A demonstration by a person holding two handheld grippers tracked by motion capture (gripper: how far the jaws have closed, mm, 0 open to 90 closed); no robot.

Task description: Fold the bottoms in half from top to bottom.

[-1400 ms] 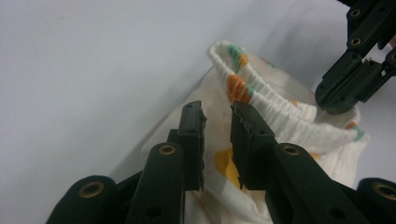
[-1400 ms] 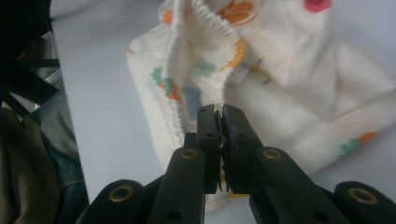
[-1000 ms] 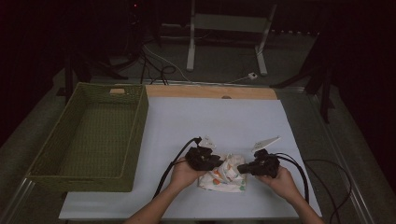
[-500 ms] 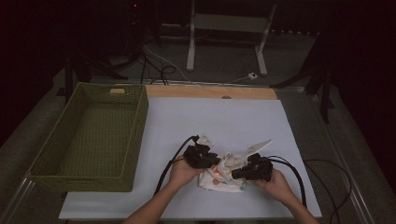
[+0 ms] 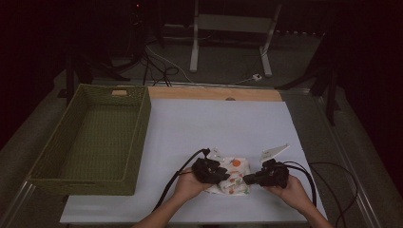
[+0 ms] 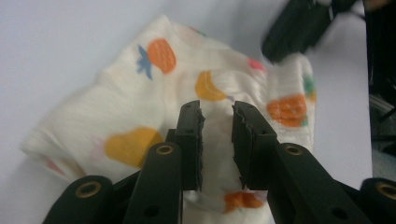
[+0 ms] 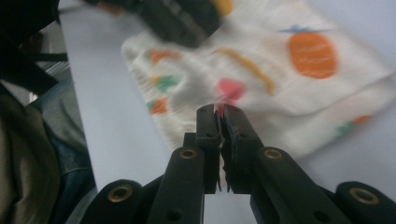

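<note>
Cloth [image 6: 154,93]: soft, light, limp; best pinched at an edge.
Left gripper [image 6: 217,140]: jaws apart over cloth.
Right gripper [image 7: 220,122]: jaws together, empty.

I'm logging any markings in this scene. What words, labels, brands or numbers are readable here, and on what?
None: no readable text.
The cloth carries printed fruit pictures, no lettering.
The basket, the table and both grippers, left and right, show no label.

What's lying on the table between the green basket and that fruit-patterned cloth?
Nothing: in the high view, only bare white table lies between the basket and the cloth, apart from the left gripper and its cable beside the cloth.
</note>
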